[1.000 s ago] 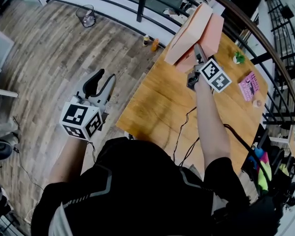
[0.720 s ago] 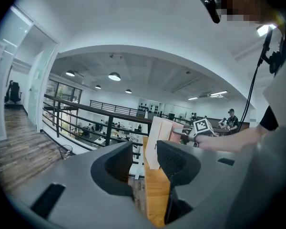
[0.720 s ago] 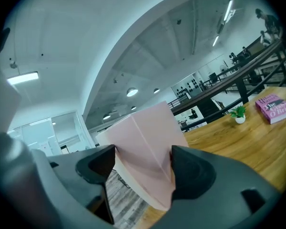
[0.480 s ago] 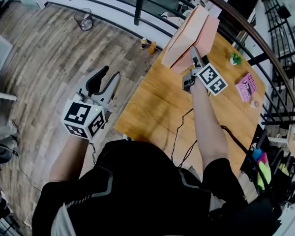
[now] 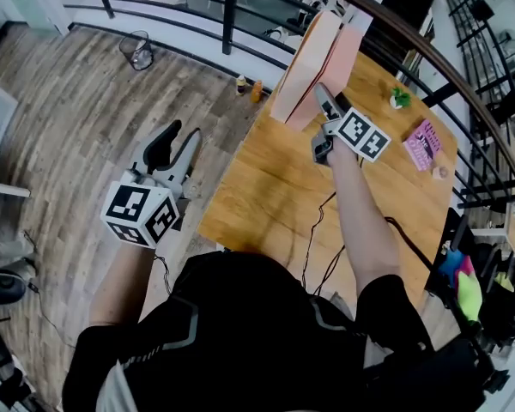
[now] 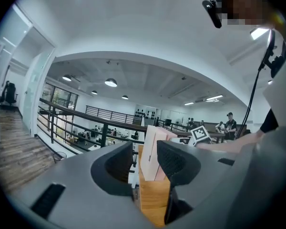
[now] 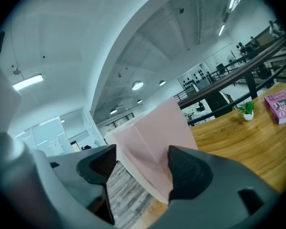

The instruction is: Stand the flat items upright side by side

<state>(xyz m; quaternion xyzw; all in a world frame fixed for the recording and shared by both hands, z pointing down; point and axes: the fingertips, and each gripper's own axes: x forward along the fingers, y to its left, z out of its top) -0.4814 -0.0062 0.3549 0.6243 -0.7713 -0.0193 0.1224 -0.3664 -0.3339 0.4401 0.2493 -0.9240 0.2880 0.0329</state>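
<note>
Two flat pink boxes stand upright side by side at the table's far left corner, a paler one [image 5: 302,63] and a pinker one [image 5: 342,57]. My right gripper [image 5: 323,103] reaches their near edge. In the right gripper view the pink boxes [image 7: 152,151] sit between the jaws of the right gripper [image 7: 142,159]. The jaws have just been closing, with a gap still showing at the left jaw. My left gripper [image 5: 184,136] hangs open over the floor, left of the table. The left gripper [image 6: 144,152] holds nothing, and the boxes [image 6: 150,163] show far off through its gap.
On the wooden table [image 5: 275,187] lie a pink book [image 5: 422,142] and a small green plant [image 5: 399,99] at the far right. Cables [image 5: 313,230] trail over its near edge. A railing [image 5: 395,33] runs behind; a wire bin [image 5: 136,48] and bottles [image 5: 249,87] stand on the floor.
My left gripper has risen a little over the floor. The right gripper stays at the near edge of the pink boxes, which stand about as before.
</note>
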